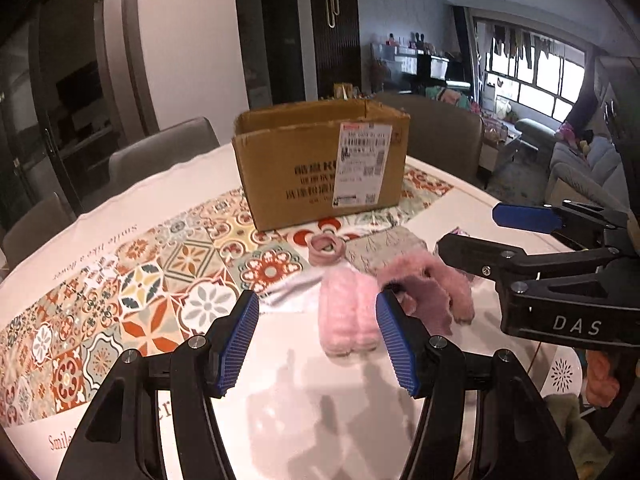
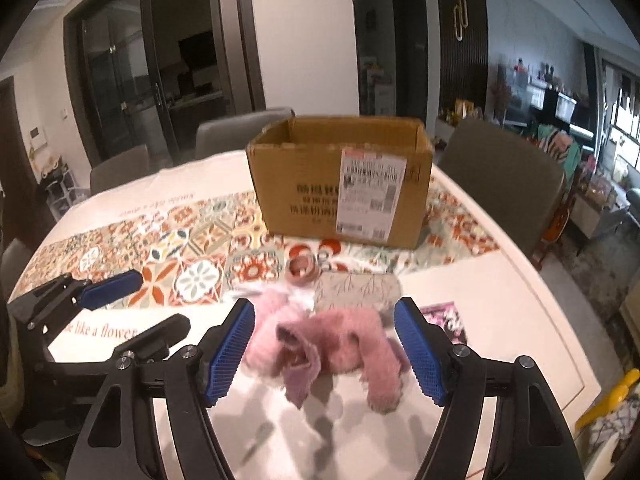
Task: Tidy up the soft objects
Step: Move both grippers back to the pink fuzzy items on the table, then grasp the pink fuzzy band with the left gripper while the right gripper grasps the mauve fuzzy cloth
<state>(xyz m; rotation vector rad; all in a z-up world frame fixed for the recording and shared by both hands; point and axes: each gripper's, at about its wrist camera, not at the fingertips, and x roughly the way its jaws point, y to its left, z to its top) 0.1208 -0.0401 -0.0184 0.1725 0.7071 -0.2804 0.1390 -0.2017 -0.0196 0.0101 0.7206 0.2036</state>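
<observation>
Table [image 1: 280,380] bears fluffy socks [image 2: 340,344]

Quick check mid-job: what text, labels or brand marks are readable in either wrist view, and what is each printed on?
"DAS": white letters on the right gripper body.
"Smile like a flower": tablecloth, far edge, upside down.
"like a flower": tablecloth near edge, right wrist view; start hidden.
"Smile": tablecloth near edge, left wrist view; rest hidden.
Box front: dark printed characters, not legible.
Shipping label: barcodes and small print, too small to read.
</observation>
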